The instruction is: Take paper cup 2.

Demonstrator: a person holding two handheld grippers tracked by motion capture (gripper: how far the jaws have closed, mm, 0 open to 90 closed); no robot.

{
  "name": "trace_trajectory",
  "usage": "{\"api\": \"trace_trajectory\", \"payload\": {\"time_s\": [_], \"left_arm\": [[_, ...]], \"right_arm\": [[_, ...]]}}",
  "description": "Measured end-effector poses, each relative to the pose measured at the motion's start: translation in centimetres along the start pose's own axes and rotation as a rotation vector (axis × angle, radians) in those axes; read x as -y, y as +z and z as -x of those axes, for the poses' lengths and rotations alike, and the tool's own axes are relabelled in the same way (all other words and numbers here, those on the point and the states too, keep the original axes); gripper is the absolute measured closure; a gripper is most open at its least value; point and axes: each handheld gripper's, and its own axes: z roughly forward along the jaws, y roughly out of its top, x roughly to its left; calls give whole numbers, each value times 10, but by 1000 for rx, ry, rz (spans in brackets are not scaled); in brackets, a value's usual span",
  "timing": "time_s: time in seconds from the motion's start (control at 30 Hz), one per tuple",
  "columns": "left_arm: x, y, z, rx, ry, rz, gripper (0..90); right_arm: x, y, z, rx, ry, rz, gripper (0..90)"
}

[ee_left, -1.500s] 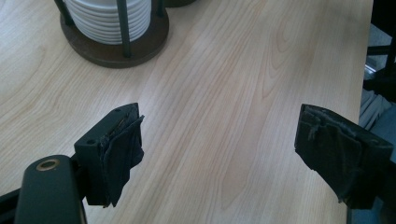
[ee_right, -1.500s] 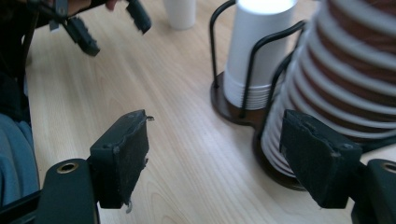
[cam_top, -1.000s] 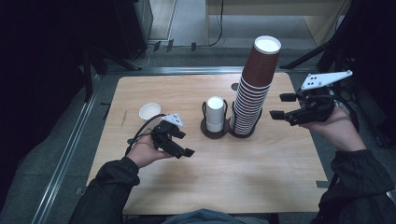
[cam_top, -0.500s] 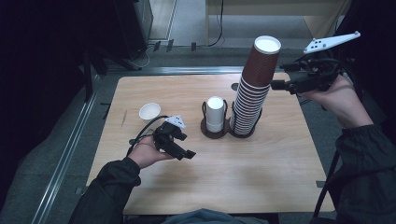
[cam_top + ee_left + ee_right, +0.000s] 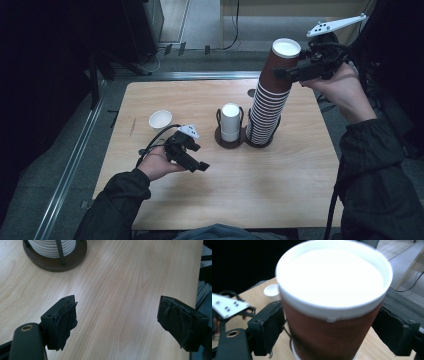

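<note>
Double holder [image 5: 235,141] mid-table, near-left ring with short white cup stack [image 5: 230,121], right ring with tall brown cup stack [image 5: 270,100], white-lined top cup [image 5: 332,302] between the just-widened right gripper [image 5: 286,74] jaws, grip unclear, lone white cup [image 5: 160,120] far left, left gripper [image 5: 117,322] half-spread, empty

No writing — none (anywhere) legible.

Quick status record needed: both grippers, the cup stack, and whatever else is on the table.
right gripper: jaws have just been opening, now straddling the top cup; whether the pads touch it is unclear
cup stack: brown, tall, upright in its holder
left gripper: open, nothing between the jaws, over bare table
white cup stack: short, in the neighbouring holder
loose white cup: upright, beyond the left gripper
</note>
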Motion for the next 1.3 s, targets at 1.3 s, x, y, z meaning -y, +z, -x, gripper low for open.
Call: {"api": "trace_trajectory", "payload": {"time_s": [1.3], "left_arm": [[1,-6,-4,23,-23,29,155]], "right_arm": [[-85,-85,-36,64,-166,118,193]]}}
